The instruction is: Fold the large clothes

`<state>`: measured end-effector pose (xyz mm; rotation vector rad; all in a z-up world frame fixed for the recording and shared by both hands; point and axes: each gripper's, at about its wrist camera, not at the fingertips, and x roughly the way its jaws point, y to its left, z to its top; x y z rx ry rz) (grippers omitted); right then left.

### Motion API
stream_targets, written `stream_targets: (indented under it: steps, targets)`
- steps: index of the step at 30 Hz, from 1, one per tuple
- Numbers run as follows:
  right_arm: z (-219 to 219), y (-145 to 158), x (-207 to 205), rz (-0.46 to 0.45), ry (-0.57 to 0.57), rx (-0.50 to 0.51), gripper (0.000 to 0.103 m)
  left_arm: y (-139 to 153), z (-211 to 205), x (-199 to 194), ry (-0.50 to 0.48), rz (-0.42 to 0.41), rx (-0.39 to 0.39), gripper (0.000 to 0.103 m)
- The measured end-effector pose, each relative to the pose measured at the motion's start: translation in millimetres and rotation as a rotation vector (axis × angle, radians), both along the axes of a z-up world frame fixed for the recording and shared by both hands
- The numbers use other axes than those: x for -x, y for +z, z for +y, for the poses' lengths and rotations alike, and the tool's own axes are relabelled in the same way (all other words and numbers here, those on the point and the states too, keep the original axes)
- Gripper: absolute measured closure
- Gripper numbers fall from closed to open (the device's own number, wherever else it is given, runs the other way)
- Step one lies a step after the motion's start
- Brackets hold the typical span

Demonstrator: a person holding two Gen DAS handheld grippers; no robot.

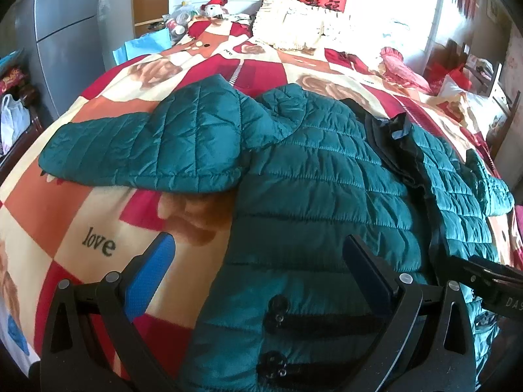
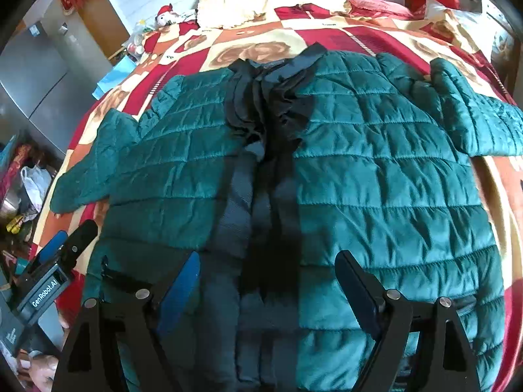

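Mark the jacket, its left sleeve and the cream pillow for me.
jacket (image 2: 376, 196), right wrist view, quilted front panel.
left sleeve (image 1: 143, 150), left wrist view, mid-sleeve.
cream pillow (image 1: 291, 23), left wrist view, its centre.

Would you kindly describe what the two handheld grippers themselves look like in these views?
Both are black frames with round silver rivets. The left gripper carries two flat jaws faced with textured blue pads, as does the right gripper. In the right wrist view, the left gripper's grey body bears white "GenRobot.AI" lettering. No cables or sleeves are visible.
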<state>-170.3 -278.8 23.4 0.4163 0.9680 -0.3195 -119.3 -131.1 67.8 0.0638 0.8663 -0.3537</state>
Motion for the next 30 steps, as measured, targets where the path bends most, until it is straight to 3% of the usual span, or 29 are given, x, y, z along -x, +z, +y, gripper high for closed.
stream_targets:
  steps: [7,18,25,30]
  targets:
    - [2,1,-17,-0.003,0.002,0.071,0.020,-1,-4,-14,-0.012,0.006,0.001,0.000]
    - [-8,-5,-54,-0.037,-0.010,0.062,0.022,-2,11,-45,0.030,0.018,-0.011,0.000]
    - [-17,-11,-70,-0.061,-0.042,0.033,0.022,-5,42,-74,0.103,0.026,-0.026,0.000]
    - [-18,-13,-82,-0.059,-0.042,0.067,0.022,-10,68,-98,0.168,0.037,-0.035,0.000]
